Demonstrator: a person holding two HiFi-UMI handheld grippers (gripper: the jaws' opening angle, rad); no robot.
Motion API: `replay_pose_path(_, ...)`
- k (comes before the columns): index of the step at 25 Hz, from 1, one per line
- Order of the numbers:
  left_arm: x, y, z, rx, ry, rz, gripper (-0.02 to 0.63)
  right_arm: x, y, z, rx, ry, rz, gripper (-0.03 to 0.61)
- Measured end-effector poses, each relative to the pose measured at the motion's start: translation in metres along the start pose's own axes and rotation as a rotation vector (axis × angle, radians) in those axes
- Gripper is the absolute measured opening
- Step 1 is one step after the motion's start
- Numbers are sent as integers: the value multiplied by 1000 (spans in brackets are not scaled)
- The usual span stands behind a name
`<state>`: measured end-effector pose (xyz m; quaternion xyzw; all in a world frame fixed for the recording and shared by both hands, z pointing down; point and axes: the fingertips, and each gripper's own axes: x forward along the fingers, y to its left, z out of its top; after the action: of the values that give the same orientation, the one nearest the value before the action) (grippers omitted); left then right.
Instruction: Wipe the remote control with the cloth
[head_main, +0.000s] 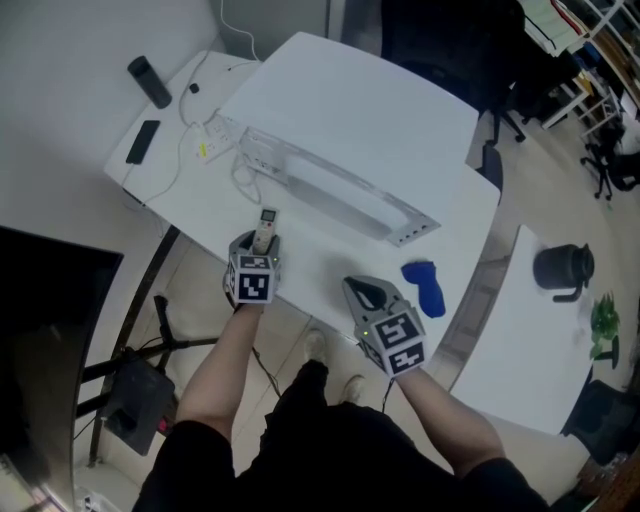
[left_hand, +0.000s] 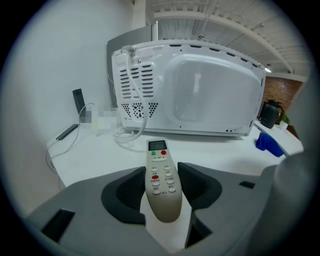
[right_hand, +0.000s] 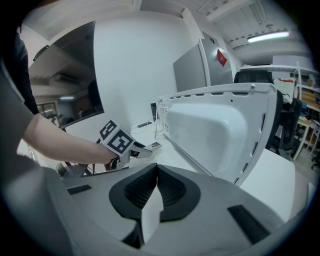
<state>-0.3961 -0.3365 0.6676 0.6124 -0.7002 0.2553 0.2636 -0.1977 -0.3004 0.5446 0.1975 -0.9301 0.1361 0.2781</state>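
Left gripper (head_main: 259, 243) closed partway onto the remote control (left_hand: 159, 165), pads against its lower half, buttons facing up, display end poking out over the near edge of the white table (head_main: 320, 262), in front of a white appliance (head_main: 340, 130). Right gripper (right_hand: 156, 170) pinched fully shut, nothing in it. Blue cloth (head_main: 424, 287) bunched on the table just beyond the right gripper, apart from the remote control.

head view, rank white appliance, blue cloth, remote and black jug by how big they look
1. white appliance, by far the largest
2. black jug and blue cloth: nearly alike, too close to rank
3. remote, smallest
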Motion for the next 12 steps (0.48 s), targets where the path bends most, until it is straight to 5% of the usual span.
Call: replay_pose_path(12,-124,-135,21,141,-169,-168,206,-64,-18,-29,7,-35,-54,2)
